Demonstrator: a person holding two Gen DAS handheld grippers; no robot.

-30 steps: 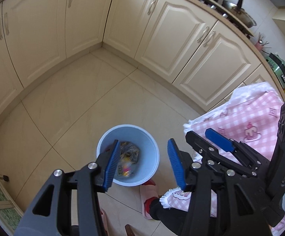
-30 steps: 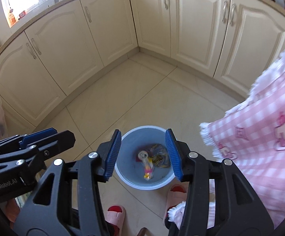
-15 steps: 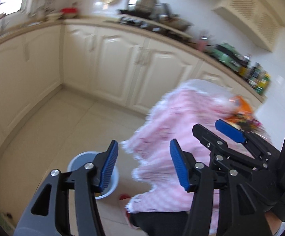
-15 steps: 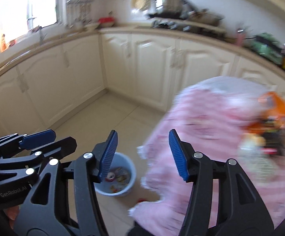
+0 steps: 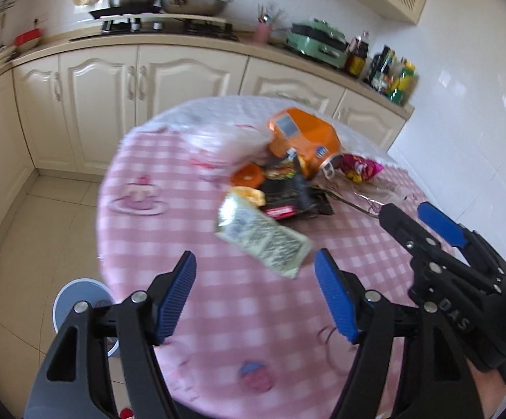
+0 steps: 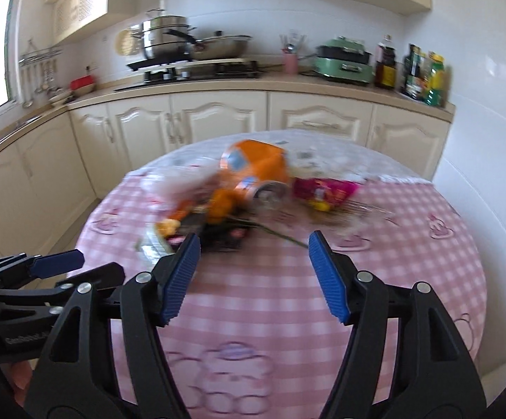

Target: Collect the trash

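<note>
At twelve o'clock from the left gripper point(image 5: 255, 296), just beyond its wide-open, empty jaws, a pale green snack packet point(image 5: 263, 235) lies flat on the pink checked tabletop point(image 5: 218, 314), its long axis running from ten to four o'clock. The right gripper point(image 6: 253, 276), jaws also spread and empty, sees that packet off at ten o'clock, so the left looks nearer. The blue bin point(image 5: 74, 300) stands on the floor at eight o'clock.

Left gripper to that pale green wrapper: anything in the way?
No. In the left wrist view, only bare pink checked tablecloth lies between the open left gripper and the pale green wrapper.
</note>
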